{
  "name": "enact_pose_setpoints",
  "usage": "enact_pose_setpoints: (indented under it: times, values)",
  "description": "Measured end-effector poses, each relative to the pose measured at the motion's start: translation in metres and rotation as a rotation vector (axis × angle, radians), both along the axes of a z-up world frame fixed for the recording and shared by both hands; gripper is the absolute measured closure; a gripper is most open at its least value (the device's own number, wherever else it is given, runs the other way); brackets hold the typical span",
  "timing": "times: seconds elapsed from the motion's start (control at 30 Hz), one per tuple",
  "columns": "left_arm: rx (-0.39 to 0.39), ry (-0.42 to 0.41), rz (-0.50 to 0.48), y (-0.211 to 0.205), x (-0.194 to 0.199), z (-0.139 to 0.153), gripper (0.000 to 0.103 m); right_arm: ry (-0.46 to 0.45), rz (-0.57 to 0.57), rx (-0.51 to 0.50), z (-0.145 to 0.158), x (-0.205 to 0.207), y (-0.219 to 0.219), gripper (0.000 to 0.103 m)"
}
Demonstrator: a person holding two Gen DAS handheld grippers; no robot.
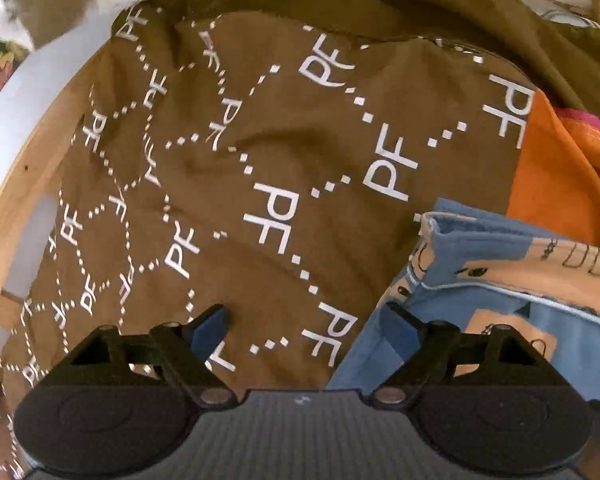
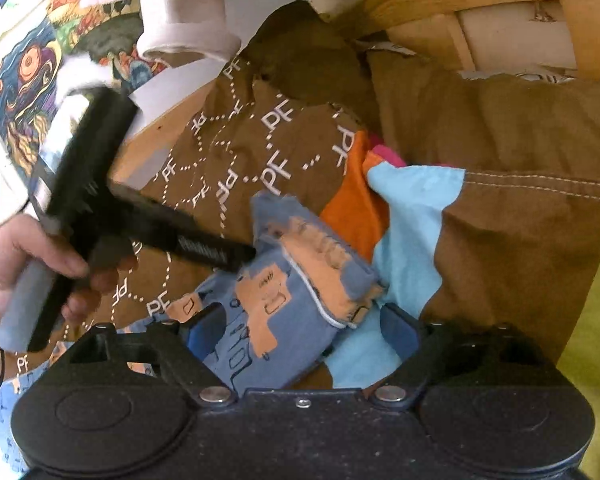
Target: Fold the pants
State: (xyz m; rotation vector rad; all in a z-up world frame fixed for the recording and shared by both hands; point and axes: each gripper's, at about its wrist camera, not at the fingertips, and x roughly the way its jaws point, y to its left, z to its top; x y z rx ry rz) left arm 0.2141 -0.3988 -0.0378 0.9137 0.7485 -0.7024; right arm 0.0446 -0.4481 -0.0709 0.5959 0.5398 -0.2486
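The pants (image 2: 284, 308), small and blue with orange patches, lay crumpled in a heap of laundry, not yet spread out and with no tidy fold visible; in my judgement the folding had hardly begun. They rested on top of the brown PF-printed cloth (image 1: 228, 168), which filled most of the wooden basket (image 1: 8, 208) and serves as the landmark here. An orange garment (image 2: 352, 204) and a light blue garment (image 2: 412, 216) were bunched just beside the pants, at the edge of that brown cloth, and a plain brown garment (image 2: 512, 248) lay beyond them.

The right gripper (image 2: 304, 330) hovered over the pants with its fingers spread wide on either side of the bundle, pads not pressing it. The left gripper (image 1: 308, 328) hung over the brown cloth, jaws likewise released and grasping nothing, the pants just off its right finger. The person's hand (image 2: 32, 264) held that gripper's handle.

What seemed left: lifting the pants clear of the pile, laying them flat, aligning the legs and folding them.
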Motion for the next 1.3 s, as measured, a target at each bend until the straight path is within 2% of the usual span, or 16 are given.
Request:
enact_pose_setpoints:
  times: [0.13,0.23,0.43,0.5,0.57,0.67,0.8,0.9,1.13,1.3]
  values:
    - [0.017,-0.001,0.004,-0.002,0.000,0.003,0.014,-0.026,-0.044,0.023,-0.002,0.002,-0.004,0.018]
    - [-0.010,0.009,0.020,-0.001,0.005,0.015,0.015,-0.050,-0.081,0.059,-0.003,0.000,-0.008,0.022]
    - [-0.146,0.076,0.114,0.027,0.010,0.051,0.016,-0.071,-0.159,0.156,-0.007,-0.007,-0.025,0.050]
    - [-0.178,0.115,0.137,0.033,0.011,0.058,0.018,-0.063,-0.182,0.178,-0.008,-0.008,-0.029,0.068]
    - [-0.219,0.179,0.163,0.038,0.011,0.065,0.020,-0.054,-0.201,0.194,-0.010,-0.008,-0.034,0.081]
    - [-0.267,0.298,0.191,0.040,0.009,0.070,0.022,-0.067,-0.199,0.191,-0.008,-0.010,-0.034,0.086]
    - [-0.316,0.457,0.201,0.035,0.007,0.076,0.022,-0.106,-0.145,0.039,0.008,-0.007,-0.014,0.088]
    - [-0.323,0.513,0.218,0.027,0.007,0.077,0.023,-0.132,-0.065,-0.116,0.022,-0.001,0.009,0.088]
    - [-0.291,0.546,0.211,0.011,-0.005,0.077,0.025,-0.132,0.117,-0.371,0.030,0.008,0.058,0.088]
    - [-0.241,0.509,0.233,0.006,-0.007,0.074,0.026,-0.121,0.213,-0.470,0.028,0.008,0.080,0.087]
